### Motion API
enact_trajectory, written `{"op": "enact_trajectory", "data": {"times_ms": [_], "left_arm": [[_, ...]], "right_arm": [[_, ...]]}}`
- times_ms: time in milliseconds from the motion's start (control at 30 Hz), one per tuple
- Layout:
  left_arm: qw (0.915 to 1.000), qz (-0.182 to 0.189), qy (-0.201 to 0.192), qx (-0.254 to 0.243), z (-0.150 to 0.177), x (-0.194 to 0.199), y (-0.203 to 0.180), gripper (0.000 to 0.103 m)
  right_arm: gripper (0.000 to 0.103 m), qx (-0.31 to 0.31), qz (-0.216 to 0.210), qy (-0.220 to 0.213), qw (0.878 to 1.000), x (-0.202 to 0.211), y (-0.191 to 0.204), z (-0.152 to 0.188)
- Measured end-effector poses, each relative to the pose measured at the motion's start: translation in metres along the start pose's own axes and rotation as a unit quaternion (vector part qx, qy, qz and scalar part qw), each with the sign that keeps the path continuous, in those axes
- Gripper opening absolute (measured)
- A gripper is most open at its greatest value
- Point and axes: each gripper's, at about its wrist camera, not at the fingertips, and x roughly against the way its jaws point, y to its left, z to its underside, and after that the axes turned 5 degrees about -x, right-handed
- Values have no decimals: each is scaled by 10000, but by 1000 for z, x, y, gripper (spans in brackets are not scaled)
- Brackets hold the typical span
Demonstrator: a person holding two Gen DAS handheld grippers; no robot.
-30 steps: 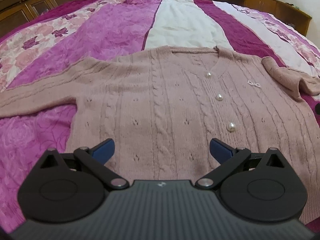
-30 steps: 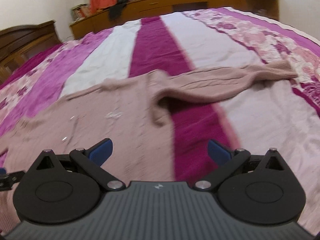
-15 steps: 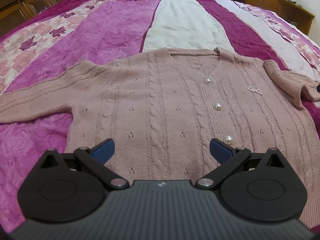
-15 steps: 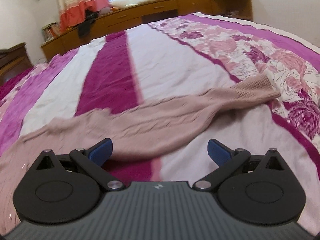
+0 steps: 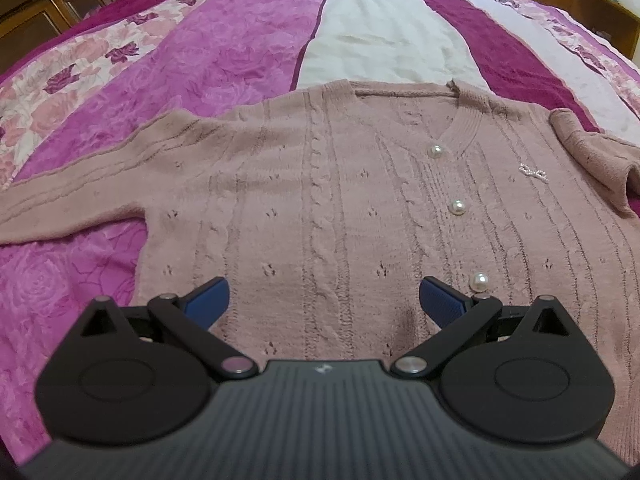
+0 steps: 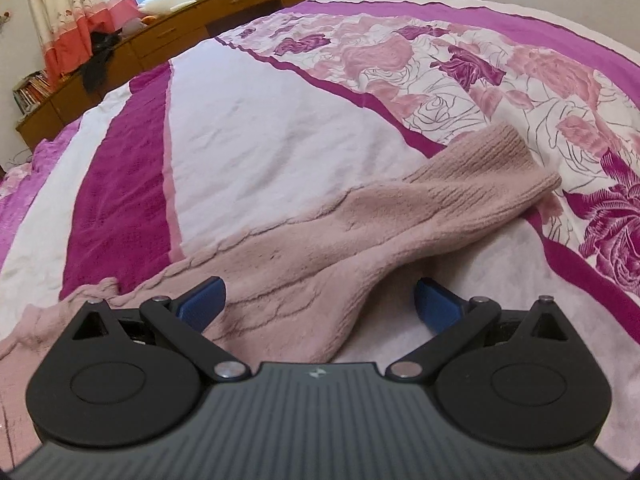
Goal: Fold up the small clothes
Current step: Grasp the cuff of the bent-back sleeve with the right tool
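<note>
Pink knit cardigan: lies flat and face up on the bed, filling the middle of the left wrist view, neckline toward the top of the frame.
Buttons: three pearl-like ones run down the front, right of centre; the lowest sits just beside the left gripper's right fingertip.
Small trim: a pale bow-shaped decoration on the chest, at the right of the frame.
Left-hand sleeve: stretches out flat to the left edge of the left wrist view.
Other sleeve: seen in the right wrist view, it runs from lower left toward the right of the frame, creased and partly raised, with its ribbed cuff resting on the floral band of the cover.
Bedspread: striped in magenta, white and rose-patterned bands, lying under the whole garment.
Left gripper: jaws spread wide, nothing between them; it hovers over the lower front of the cardigan, blue fingertips low in the frame.
Right gripper: jaws also spread wide and holding nothing; the sleeve passes between and beyond the fingertips, though whether they touch the knit I cannot tell.
Cabinets: low wooden units line the far wall at the upper left of the right wrist view.
Curtain: hangs at the far upper left.
</note>
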Motion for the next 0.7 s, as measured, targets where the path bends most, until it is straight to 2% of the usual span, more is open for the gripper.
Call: {"op": "enact_trajectory", "data": {"times_ms": [433, 533, 600, 633, 700], "left_arm": [[9999, -15, 137, -47, 1, -9, -6, 103], [9999, -35, 152, -43, 1, -9, -6, 103], [9999, -37, 150, -29, 1, -9, -5, 103], [9999, -40, 149, -27, 2, -9, -5, 103], [9999, -49, 142, -27, 1, -9, -5, 103]], "right_arm": [[103, 212, 140, -80, 9996, -11, 6, -3], [88, 142, 133, -175, 9997, -9, 3, -5], [65, 88, 160, -254, 9995, -8, 1, -7], [59, 54, 150, -283, 9995, -7, -1, -8], [32, -53, -5, -322, 9995, -4, -7, -11]]}}
